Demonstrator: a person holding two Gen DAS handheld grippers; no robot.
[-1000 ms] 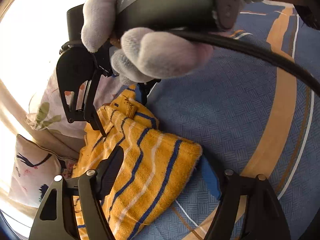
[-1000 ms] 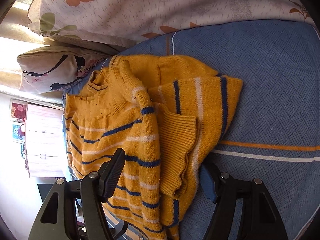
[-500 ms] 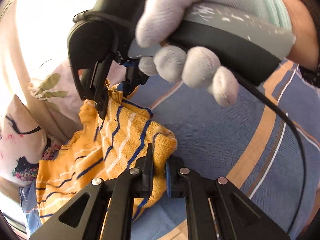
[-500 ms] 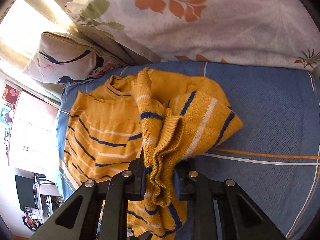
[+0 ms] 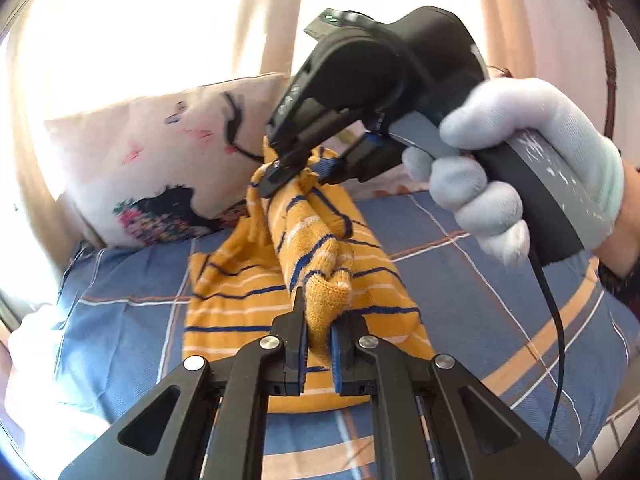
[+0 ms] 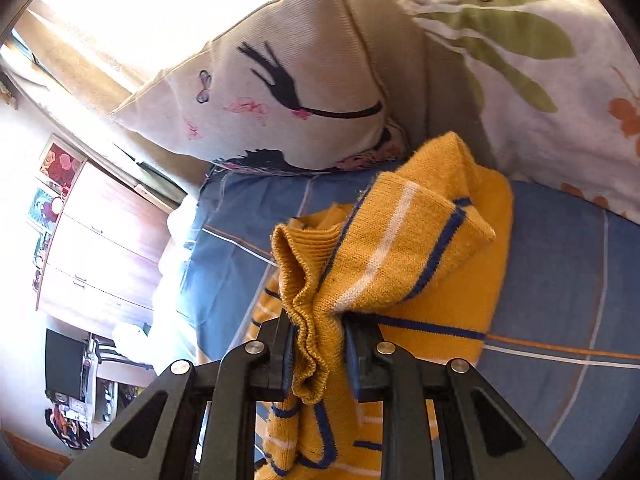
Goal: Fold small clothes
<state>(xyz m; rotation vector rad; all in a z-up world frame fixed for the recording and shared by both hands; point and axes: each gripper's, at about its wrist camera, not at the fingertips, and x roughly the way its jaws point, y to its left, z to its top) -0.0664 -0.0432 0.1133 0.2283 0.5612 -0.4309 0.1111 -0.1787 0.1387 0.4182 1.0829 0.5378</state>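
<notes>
Both tools clamped on sweater edge, lifting it off the bed for a fold.

Left tool (image 5: pixel 319 340) is closed tight on a bunched corner of the yellow striped sweater (image 5: pixel 304 296); right tool (image 6: pixel 316 344) is pinched shut on the ribbed hem (image 6: pixel 304 280), seen in left view (image 5: pixel 296 168) on the pillow (image 5: pixel 160 168) side of the sweater. The held edge runs from left tool toward the pillow, rest of the sweater drapes onto the blue bed (image 5: pixel 460 300) beneath; both tools equally engaged. Versus a second ago: both tools were open over the flat sweater, now gripped and raised; gloved hand (image 5: pixel 520 168) has swung clear.
</notes>
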